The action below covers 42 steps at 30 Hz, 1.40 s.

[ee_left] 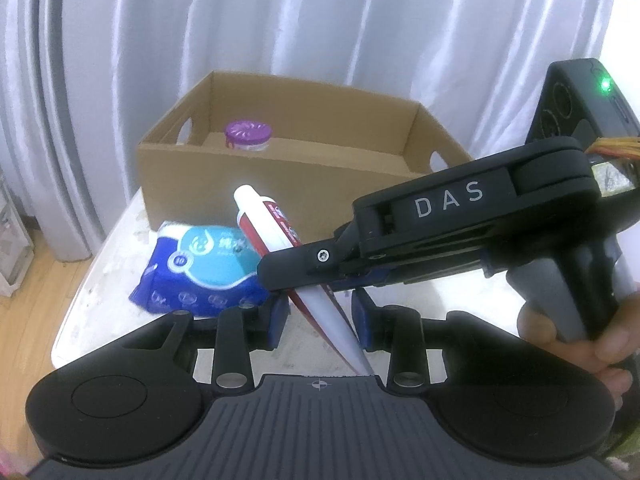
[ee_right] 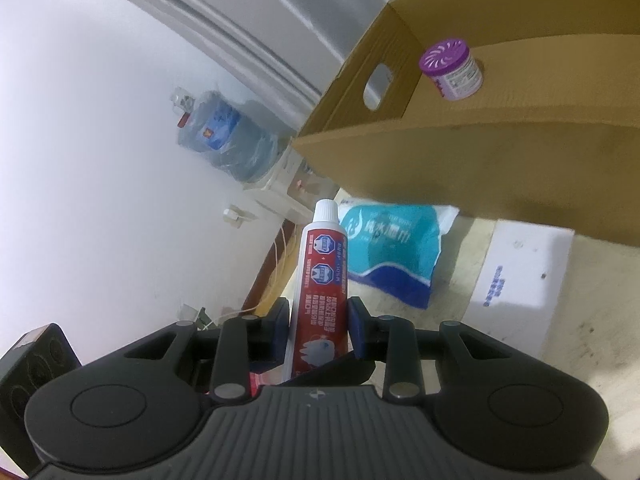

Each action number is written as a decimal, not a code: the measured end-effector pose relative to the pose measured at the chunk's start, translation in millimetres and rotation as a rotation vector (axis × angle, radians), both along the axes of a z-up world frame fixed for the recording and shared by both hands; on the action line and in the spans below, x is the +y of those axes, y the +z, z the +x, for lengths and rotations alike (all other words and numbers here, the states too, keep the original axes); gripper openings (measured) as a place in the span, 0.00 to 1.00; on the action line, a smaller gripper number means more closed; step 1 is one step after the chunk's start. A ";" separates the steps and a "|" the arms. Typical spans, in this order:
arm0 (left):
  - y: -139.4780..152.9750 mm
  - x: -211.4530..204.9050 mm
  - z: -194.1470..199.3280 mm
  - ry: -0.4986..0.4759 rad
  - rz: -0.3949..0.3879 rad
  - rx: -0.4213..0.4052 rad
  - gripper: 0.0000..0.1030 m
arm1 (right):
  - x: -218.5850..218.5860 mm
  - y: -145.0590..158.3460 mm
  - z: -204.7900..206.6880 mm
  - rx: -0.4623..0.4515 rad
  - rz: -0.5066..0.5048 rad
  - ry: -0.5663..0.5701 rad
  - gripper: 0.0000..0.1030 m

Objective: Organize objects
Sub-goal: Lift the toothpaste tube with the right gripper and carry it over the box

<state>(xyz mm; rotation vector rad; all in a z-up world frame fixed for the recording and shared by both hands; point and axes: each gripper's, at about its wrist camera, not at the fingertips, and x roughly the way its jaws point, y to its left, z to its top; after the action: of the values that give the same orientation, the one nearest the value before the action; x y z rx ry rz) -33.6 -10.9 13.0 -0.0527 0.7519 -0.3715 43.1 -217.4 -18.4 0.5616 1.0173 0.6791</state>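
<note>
A red and white toothpaste tube (ee_left: 276,224) (ee_right: 322,280) is held above the white table (ee_left: 104,280), cap pointing toward the cardboard box (ee_left: 280,184) (ee_right: 500,168). My right gripper (ee_right: 319,328) is shut on the tube's middle; it also shows in the left wrist view (ee_left: 316,276), coming in from the right. My left gripper (ee_left: 320,320) stands open around the tube's flat tail, its pads apart from it. A blue wet-wipes pack (ee_left: 200,268) (ee_right: 396,248) lies on the table before the box. A purple-lidded jar (ee_left: 248,136) (ee_right: 452,68) stands inside the box.
White curtains (ee_left: 280,20) hang behind the table. A white foam block (ee_right: 516,280) lies under the box's front. A water dispenser with its bottle (ee_right: 228,136) stands by the wall, left of the table. Wooden floor (ee_left: 28,304) lies left of the table edge.
</note>
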 end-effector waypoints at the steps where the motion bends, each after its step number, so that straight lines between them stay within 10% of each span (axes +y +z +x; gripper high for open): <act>1: 1.0 -1.5 1.7 -0.002 -0.001 -0.002 0.33 | -1.7 1.0 0.9 -0.002 0.001 -0.003 0.34; 42: 55.7 -107.5 112.8 -0.174 -0.096 -0.069 0.33 | -122.9 59.2 87.1 -0.109 0.000 -0.212 0.34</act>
<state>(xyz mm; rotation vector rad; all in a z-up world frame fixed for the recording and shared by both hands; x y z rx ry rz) 79.2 -118.4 68.8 -0.0645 0.6723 -0.5722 130.2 -340.3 40.8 0.6160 0.8420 0.5168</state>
